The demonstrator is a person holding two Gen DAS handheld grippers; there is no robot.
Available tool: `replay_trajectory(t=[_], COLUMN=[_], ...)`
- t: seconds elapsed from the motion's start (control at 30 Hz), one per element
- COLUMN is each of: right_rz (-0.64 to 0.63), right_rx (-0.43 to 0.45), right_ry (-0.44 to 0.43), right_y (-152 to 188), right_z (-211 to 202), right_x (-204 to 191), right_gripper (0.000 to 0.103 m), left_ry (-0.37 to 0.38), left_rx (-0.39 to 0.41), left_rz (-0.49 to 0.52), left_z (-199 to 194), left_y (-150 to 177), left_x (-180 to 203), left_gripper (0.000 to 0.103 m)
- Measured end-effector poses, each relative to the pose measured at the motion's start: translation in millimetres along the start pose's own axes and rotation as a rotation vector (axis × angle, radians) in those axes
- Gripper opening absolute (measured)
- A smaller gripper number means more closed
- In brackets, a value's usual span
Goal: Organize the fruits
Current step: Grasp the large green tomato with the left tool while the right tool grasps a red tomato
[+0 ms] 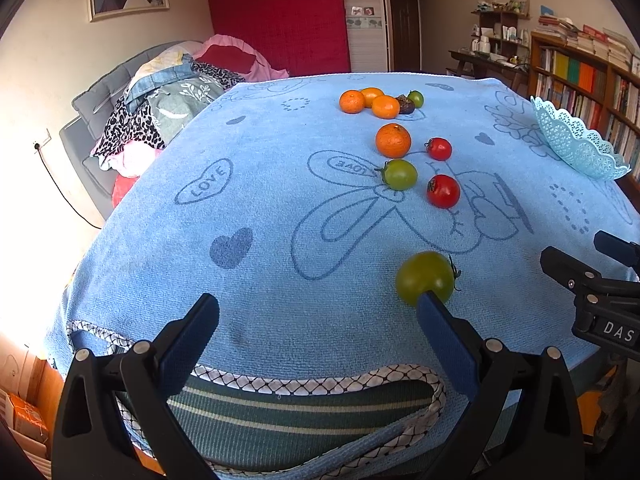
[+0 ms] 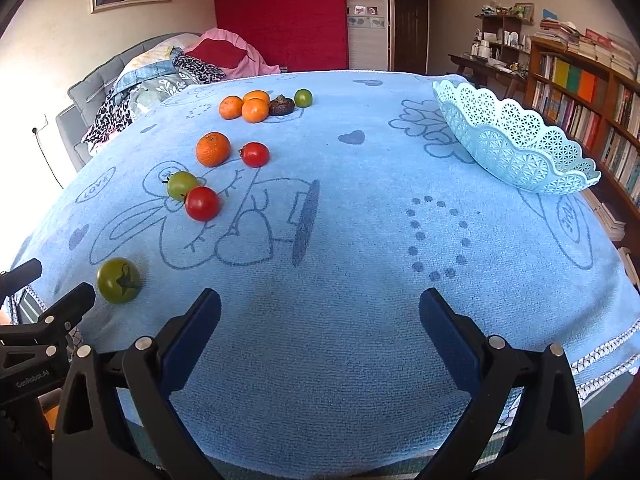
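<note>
Both the left gripper and the right gripper hang with fingers spread wide, clamping nothing, above the near edge of the blue towel. Nearest lies a green tomato at the right view's 9 o'clock; farther, toward 11, sit red tomatoes, another green tomato and oranges. The lace-pattern basket rests at 2 o'clock.

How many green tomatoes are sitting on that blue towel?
3. One green tomato lies nearest the cameras, a second sits mid-towel, touching a red tomato, and a third ends the far row beside a dark fruit. None seems hidden.
</note>
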State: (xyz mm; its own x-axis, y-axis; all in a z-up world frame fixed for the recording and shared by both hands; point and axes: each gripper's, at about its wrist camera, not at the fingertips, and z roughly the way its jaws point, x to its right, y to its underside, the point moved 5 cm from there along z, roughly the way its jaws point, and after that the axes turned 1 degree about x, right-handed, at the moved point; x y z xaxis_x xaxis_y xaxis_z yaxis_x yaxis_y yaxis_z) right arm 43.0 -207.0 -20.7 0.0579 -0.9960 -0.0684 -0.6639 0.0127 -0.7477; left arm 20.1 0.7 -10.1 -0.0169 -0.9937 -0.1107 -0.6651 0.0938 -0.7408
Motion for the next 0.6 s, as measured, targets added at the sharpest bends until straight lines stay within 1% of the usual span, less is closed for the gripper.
replay_trajectory(t=[0.2,0.33,0.47,0.53,0.6], right_rz=[-0.01,0.004,0.024,0.034,0.051], right_rx=[-0.006,0.015,0.037,0.035,0.019], right_ry=[0.018,0.031,0.043,0.042,0.028], right_y=[-2.6,-15.5,-28.6,-32.3,-34.4], right_z=[-1.3,-10.1,-17.5,-17.1,-14.5], right_x=[2.1,11.8,23.3,27.3,29.5], right_gripper=[0.101,0.101,0.101,0.101,0.101], left_ry=[0.005,0.024,0.049,0.065,0.076], left_rx=[0.011,0.028,0.039,0.03,0.033], left_rz=[0.006,0.015,0.055,0.079,0.1], left_z=[-3.0,-9.7,-12.4,-10.3,-9.6], left_y=[-0.9,-4.2,-7.5,-8.4,-11.0], left_x=[1.5,4.3,16.3,24.0,31.3], left_gripper=[0.098,0.098,0.098,0.098,0.095])
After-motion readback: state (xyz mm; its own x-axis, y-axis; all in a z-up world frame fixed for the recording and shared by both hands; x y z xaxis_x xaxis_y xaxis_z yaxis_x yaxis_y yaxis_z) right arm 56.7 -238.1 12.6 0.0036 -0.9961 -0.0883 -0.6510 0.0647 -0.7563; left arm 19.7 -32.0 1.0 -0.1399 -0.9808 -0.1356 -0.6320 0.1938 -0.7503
